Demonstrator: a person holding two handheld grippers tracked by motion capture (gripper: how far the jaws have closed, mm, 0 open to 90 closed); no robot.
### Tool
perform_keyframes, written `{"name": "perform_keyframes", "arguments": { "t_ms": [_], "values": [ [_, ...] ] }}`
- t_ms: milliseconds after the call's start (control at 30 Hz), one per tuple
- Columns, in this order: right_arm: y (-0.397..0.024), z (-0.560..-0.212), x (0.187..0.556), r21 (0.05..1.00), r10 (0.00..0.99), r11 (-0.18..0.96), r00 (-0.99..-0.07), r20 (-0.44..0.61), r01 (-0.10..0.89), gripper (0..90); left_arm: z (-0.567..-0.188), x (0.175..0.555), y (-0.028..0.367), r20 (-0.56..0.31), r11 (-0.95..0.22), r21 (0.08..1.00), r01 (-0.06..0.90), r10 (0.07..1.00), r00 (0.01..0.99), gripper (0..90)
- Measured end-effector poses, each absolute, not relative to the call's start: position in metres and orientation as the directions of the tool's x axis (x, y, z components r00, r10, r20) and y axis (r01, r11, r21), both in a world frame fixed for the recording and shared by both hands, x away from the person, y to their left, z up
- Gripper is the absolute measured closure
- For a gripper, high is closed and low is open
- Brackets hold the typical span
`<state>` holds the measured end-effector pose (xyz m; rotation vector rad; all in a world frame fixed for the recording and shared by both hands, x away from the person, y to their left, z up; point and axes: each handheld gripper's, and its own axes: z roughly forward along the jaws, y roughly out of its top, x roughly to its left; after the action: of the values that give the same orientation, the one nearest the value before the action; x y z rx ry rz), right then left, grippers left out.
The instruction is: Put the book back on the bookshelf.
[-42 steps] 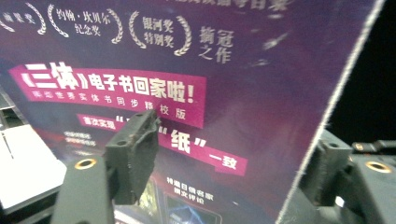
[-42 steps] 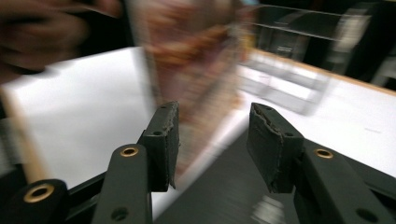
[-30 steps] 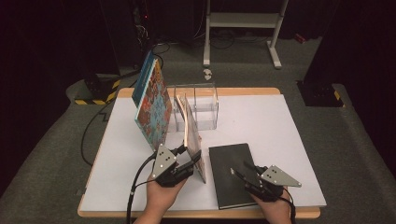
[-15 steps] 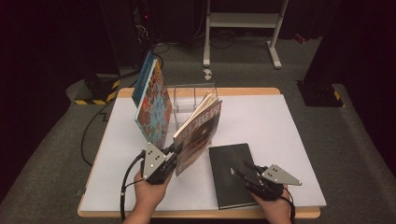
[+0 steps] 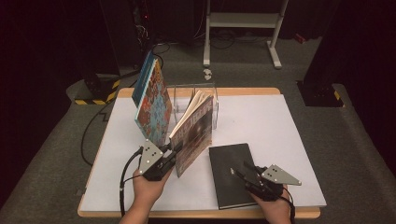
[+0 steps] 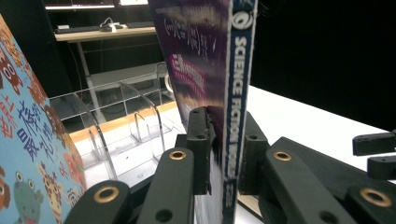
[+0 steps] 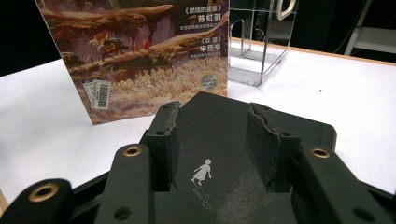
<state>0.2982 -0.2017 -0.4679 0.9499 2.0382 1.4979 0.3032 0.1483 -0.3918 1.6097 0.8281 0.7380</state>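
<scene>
Since a second ago, the left gripper has clamped its jaws on the spine of the purple science fiction book and stood it up, leaning, on the white table. Close by, the right gripper rests over the flat black book, jaws apart, grasping nothing. Farther back stand the colourful picture book and the clear plastic book rack.

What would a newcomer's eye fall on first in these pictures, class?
The purple science fiction magazine stands upright mid-table, clamped at its spine by the left hand-held gripper. Left of it leans a colourful picture book; a flat black book lies under the right hand-held gripper.
</scene>
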Motion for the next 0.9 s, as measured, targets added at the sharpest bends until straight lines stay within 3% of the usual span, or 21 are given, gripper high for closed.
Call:
{"name": "perform_keyframes", "arguments": {
  "t_ms": [300, 633, 900],
  "values": [
    [-0.201, -0.468, 0.298, 0.945, 0.739, 0.183, -0.672, 0.049, 0.271, 54.5, -0.385, 0.324, 0.140, 0.048, -0.148, 0.979, 0.139, 0.834, 0.550, 75.0],
    [-0.202, -0.468, 0.298, 0.945, 0.732, 0.171, -0.678, 0.068, 0.279, 54.5, -0.384, 0.327, 0.137, 0.092, -0.184, 0.977, 0.107, 0.819, 0.566, 81.7],
    [-0.201, -0.468, 0.298, 0.945, 0.726, 0.174, -0.684, 0.067, 0.278, 54.5, -0.384, 0.329, 0.137, 0.051, -0.145, 0.982, 0.121, 0.818, 0.573, 83.1]
  ]
}}
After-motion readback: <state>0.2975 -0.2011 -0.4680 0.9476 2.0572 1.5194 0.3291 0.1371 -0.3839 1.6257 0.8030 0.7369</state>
